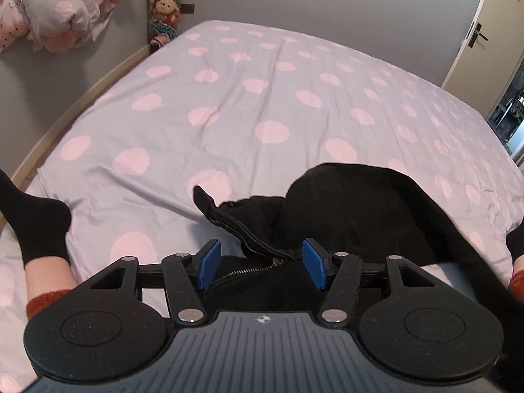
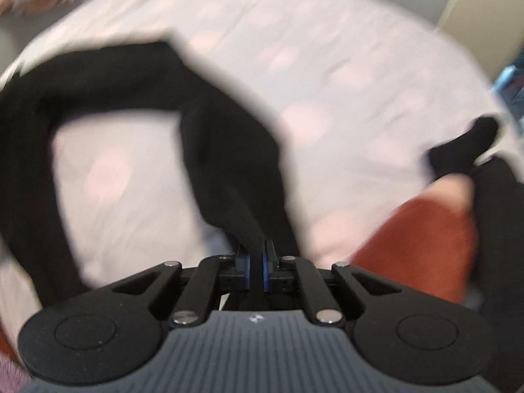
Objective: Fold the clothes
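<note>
Right gripper (image 2: pixel 256 263) clamped nearly closed on a strip of black garment (image 2: pixel 209 137), cloth rising from between the blue pads and looping out over the bed (image 2: pixel 360 75); view blurred. Left gripper (image 1: pixel 260 263) spread wide, holding nothing, poised low over the zip (image 1: pixel 249 245) edge of the same garment, bunched and unfolded on the spotted sheet. Best done by pinching the zip edge too, then pulling taut and flat before creasing. Socked foot (image 1: pixel 39 219) beside it.

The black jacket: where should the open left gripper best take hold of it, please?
Probably the zipper edge of the jacket, which lies between the open left gripper's pads. Come straight forward and down; that raised hem looks easiest to pinch. The right gripper already holds another part.
</note>
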`<action>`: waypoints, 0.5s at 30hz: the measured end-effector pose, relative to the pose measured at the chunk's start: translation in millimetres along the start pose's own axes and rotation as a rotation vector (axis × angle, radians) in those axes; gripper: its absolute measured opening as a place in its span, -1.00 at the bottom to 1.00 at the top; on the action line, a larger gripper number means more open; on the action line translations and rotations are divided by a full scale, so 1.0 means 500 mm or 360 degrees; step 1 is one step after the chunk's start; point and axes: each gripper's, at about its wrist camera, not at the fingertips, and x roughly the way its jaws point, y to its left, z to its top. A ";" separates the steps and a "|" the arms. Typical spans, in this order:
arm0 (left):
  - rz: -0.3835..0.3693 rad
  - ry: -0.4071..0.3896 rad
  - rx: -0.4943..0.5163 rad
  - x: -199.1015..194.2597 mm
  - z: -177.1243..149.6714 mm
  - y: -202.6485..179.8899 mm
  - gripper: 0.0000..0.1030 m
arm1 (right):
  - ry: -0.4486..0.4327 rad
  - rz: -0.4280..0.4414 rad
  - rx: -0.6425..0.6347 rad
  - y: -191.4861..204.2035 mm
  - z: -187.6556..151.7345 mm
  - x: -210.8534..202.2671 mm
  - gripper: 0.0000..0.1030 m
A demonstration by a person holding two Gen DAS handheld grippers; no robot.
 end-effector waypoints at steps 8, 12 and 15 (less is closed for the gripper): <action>0.0059 -0.0063 0.0064 -0.033 0.017 -0.008 0.26 | -0.0394 -0.0519 0.0327 -0.244 0.093 -0.153 -0.86; 0.0060 -0.0101 0.0094 -0.036 0.033 -0.012 0.26 | -0.0373 -0.0724 0.0461 -0.337 0.047 -0.193 -0.87; 0.0018 -0.0097 0.0095 -0.015 0.052 -0.023 0.26 | -0.0355 -0.0879 0.0561 -0.406 0.012 -0.222 -0.87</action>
